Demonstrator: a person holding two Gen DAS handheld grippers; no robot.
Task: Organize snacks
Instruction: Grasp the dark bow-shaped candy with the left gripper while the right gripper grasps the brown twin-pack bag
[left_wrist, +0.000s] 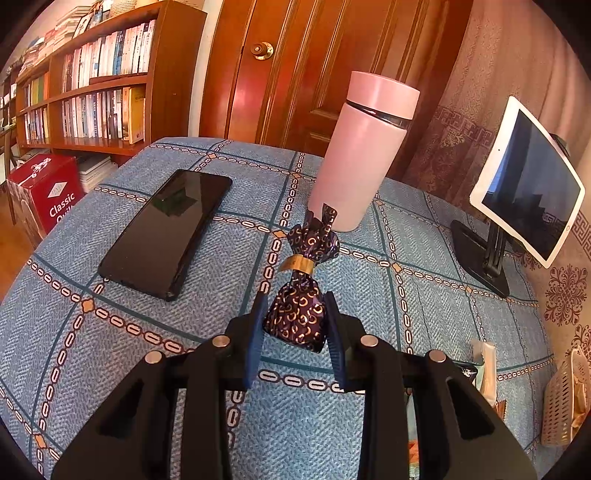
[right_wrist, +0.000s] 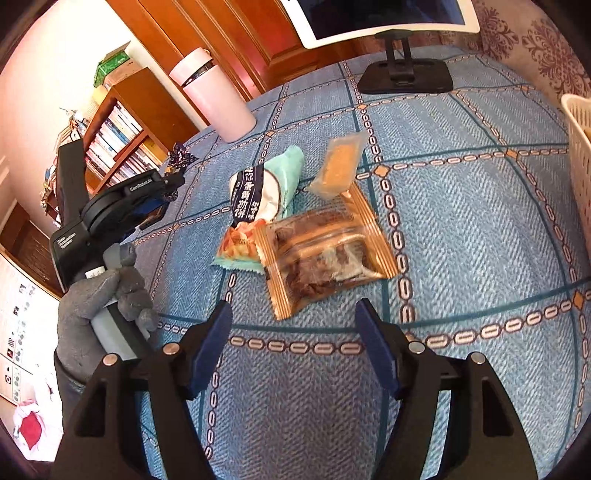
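My left gripper (left_wrist: 295, 314) is shut on a purple candy bag (left_wrist: 299, 314) with gold rings and a gold tie, held above the blue checked tablecloth (left_wrist: 129, 332). In the right wrist view my right gripper (right_wrist: 295, 332) stands open over the cloth with nothing between its blue pads (right_wrist: 212, 345). Just beyond it lies a brown clear snack packet (right_wrist: 321, 262). Further off lie a mint and black packet (right_wrist: 262, 192), an orange packet (right_wrist: 238, 242) and a small tan packet (right_wrist: 340, 162). The left gripper (right_wrist: 170, 184), in a gloved hand (right_wrist: 99, 306), shows at the left with the purple candy bag (right_wrist: 181, 157).
A black phone (left_wrist: 166, 229) lies on the cloth at the left. A pink tumbler (left_wrist: 362, 151) stands behind the candy. A white tablet (left_wrist: 528, 181) on a black stand (left_wrist: 480, 254) is at the right. A cream basket (right_wrist: 580, 155) sits at the right edge. Bookshelves (left_wrist: 92, 81) and a wooden door (left_wrist: 314, 55) are behind.
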